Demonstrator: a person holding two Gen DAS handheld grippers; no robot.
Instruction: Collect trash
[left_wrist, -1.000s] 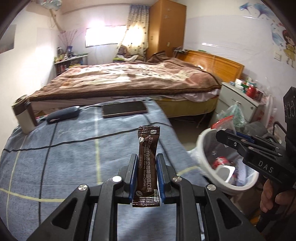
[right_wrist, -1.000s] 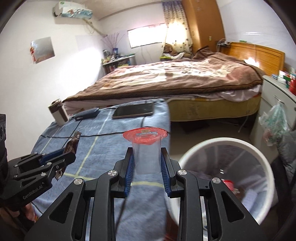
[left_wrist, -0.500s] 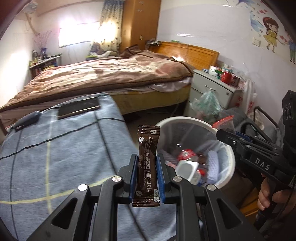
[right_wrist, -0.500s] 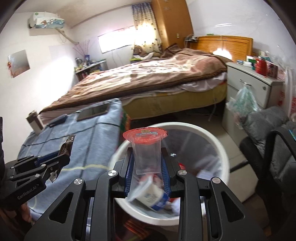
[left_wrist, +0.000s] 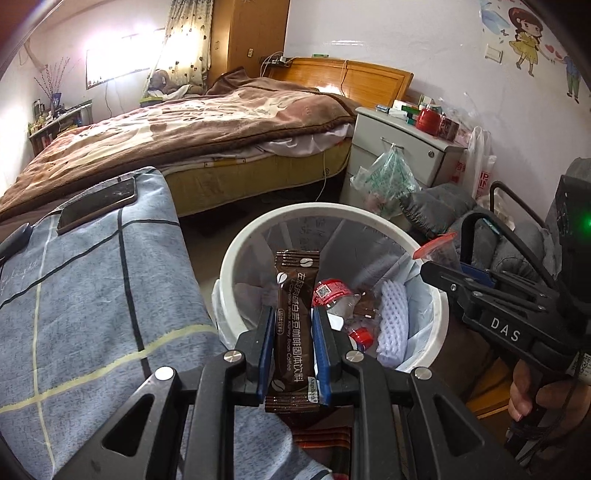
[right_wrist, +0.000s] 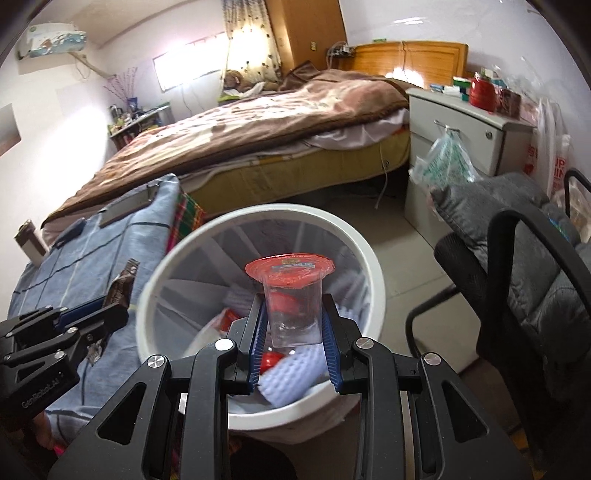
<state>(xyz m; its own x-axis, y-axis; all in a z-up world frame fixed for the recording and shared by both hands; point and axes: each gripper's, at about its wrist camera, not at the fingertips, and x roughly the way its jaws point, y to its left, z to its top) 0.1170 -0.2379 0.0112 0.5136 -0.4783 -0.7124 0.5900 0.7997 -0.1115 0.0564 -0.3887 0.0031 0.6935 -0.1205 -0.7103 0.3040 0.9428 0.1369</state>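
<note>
Hovering over the bin (right_wrist: 369, 258) rim, left tool (left_wrist: 293, 328) clamps sachet (left_wrist: 294, 332), right tool (right_wrist: 293, 325) cup (right_wrist: 291, 295).

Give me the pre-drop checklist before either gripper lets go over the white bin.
1. Left gripper shut on coffee sachet: ok.
2. Right gripper shut on plastic cup: ok.
3. Cup over the bin opening: ok.
4. Sachet fully past the rim: cannot tell; its lower end sits near the near edge.
5. Bin has room above the trash already inside: ok.
6. Grippers apart from each other: ok.
</note>
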